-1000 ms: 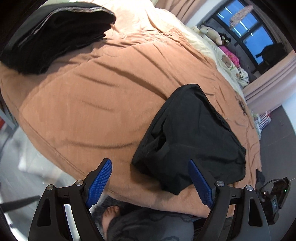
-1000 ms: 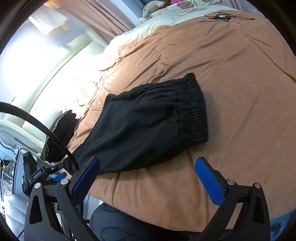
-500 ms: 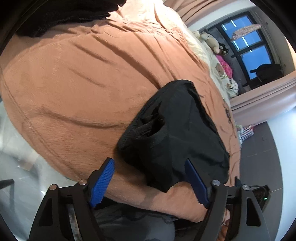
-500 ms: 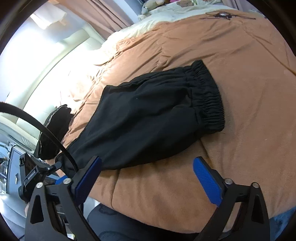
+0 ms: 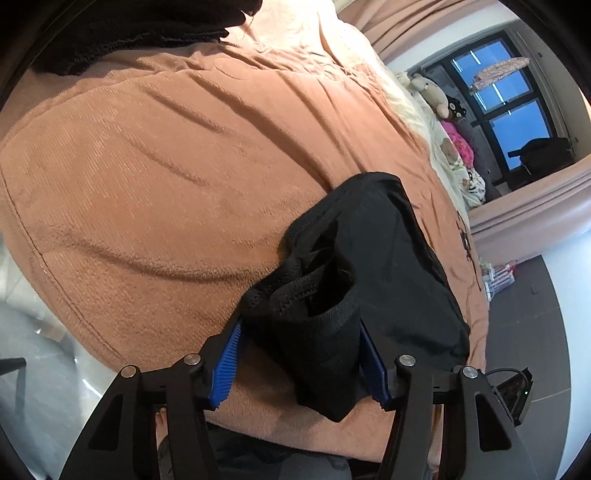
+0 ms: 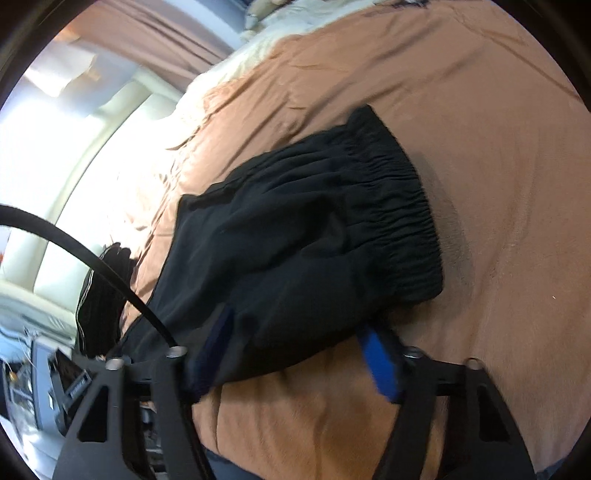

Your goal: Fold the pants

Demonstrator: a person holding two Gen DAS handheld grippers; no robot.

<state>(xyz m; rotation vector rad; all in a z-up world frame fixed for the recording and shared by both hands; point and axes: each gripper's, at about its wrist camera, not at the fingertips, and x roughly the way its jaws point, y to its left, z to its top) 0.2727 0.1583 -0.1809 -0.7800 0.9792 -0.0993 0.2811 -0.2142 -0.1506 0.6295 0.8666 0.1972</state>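
Note:
Black pants (image 6: 317, 229) lie on the brown bed cover (image 6: 498, 147), elastic waistband to the right in the right wrist view. In the left wrist view the pants (image 5: 384, 258) run away from me, and their bunched cuff end sits between the blue pads of my left gripper (image 5: 301, 354), whose jaws stand partly closed around the cloth. My right gripper (image 6: 295, 350) straddles the near edge of the pants below the waistband, with black cloth between its blue pads; this view is blurred.
A second pile of dark clothes (image 5: 140, 33) lies at the far end of the bed, also showing in the right wrist view (image 6: 99, 291). Pillows and soft toys (image 5: 432, 96) lie by the window. The bed edge and floor (image 5: 33, 350) are at lower left.
Both grippers have moved forward onto the pants and narrowed from wide open. The left one now has the cuff end between its pads, the right one the near edge.

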